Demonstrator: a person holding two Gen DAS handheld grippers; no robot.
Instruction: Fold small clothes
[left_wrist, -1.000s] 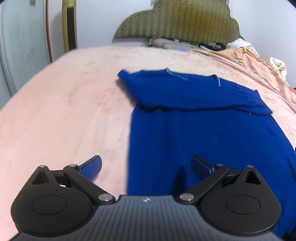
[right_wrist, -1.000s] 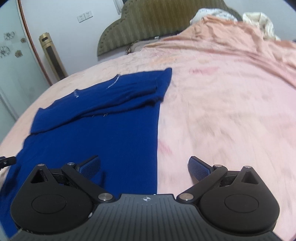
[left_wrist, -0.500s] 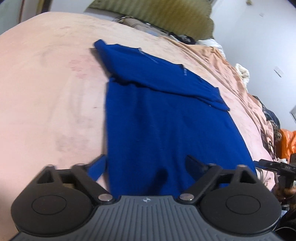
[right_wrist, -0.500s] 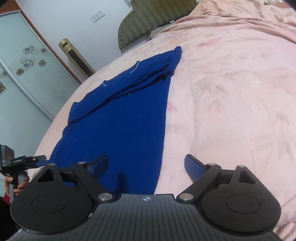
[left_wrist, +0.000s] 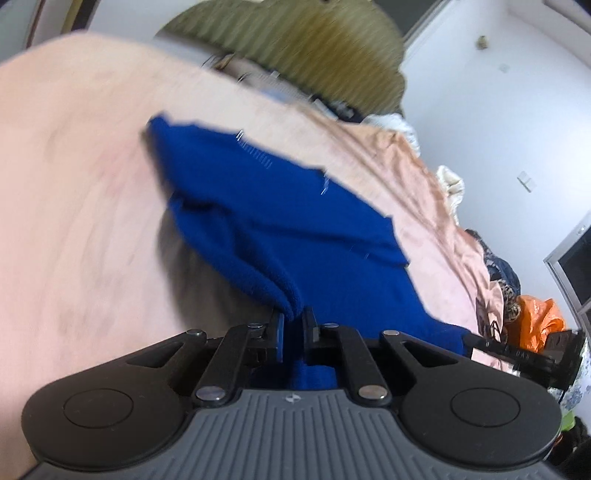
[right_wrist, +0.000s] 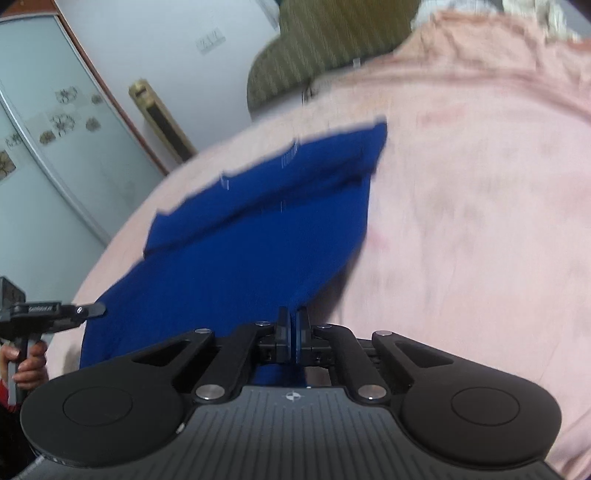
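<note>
A blue garment (left_wrist: 295, 221) lies on the pink bedsheet (left_wrist: 74, 184) with its far part folded over. My left gripper (left_wrist: 293, 325) is shut on the near left corner, which is bunched and raised off the sheet. In the right wrist view the same blue garment (right_wrist: 258, 240) rises toward my right gripper (right_wrist: 294, 325), shut on its near right corner. Each gripper also shows at the edge of the other's view: the right gripper (left_wrist: 517, 350) and the left gripper (right_wrist: 48, 310), held by a hand (right_wrist: 29, 365).
An olive padded headboard (left_wrist: 295, 44) stands behind the bed, with crumpled bedding (left_wrist: 443, 177) and an orange bag (left_wrist: 539, 317) to the right. A glass wardrobe door (right_wrist: 44, 147) and a gold tower (right_wrist: 159, 118) stand left of the bed. Bare pink sheet (right_wrist: 480, 221) spreads to the right.
Both grippers went from wide open to shut on the garment's near corners. The near hem has come up off the sheet, and both views have tilted.
</note>
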